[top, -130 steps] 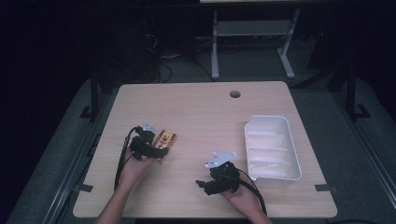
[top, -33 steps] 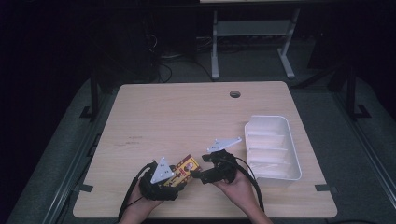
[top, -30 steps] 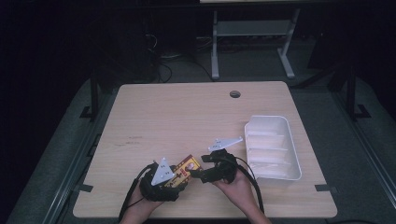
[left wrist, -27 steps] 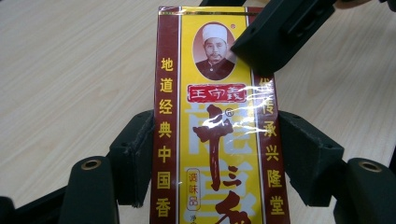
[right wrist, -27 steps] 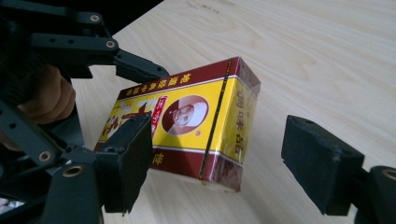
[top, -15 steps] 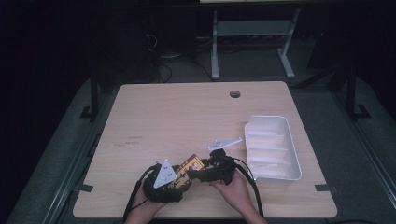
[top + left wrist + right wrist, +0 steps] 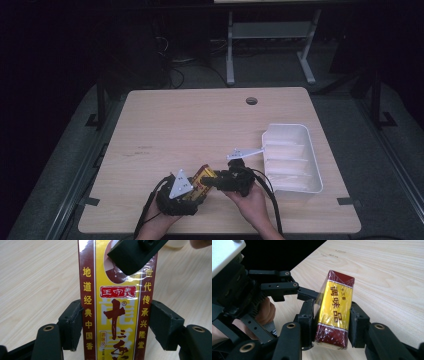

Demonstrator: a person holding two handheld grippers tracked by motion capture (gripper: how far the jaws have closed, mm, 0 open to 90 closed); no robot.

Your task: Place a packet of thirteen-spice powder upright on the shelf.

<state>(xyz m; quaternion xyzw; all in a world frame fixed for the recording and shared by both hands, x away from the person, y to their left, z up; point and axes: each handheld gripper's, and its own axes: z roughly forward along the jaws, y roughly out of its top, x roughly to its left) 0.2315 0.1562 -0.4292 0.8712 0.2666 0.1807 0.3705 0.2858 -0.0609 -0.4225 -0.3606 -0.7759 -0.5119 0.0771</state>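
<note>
Box (image 7: 202,179) of seasoning, yellow w/ dark red ends and Chinese print, is held just above the table (image 7: 200,120) near its front edge, a bit left of centre, between both grippers. Left gripper (image 7: 192,192) is clamped on it: in the left gripper view the box (image 7: 116,312) stands upright betw. the 2 black pads (image 7: 72,323), each pressed on a long red side edge. Right gripper (image 7: 210,181) comes in from the right; its jaws have just been closing, and in the right gripper view they press on both sides of the box (image 7: 335,312) at its near end, wrapper shiny betw. them. Same view shows left gripper (image 7: 308,296) farther off at the box's side, w/ a hand (image 7: 264,311) behind it. White tray (image 7: 306,150) w/ ribbed dividers sits by the table's right edge, near the front-right corner, just right of the right gripper. Round cable hole (image 7: 251,101) near back edge.
</note>
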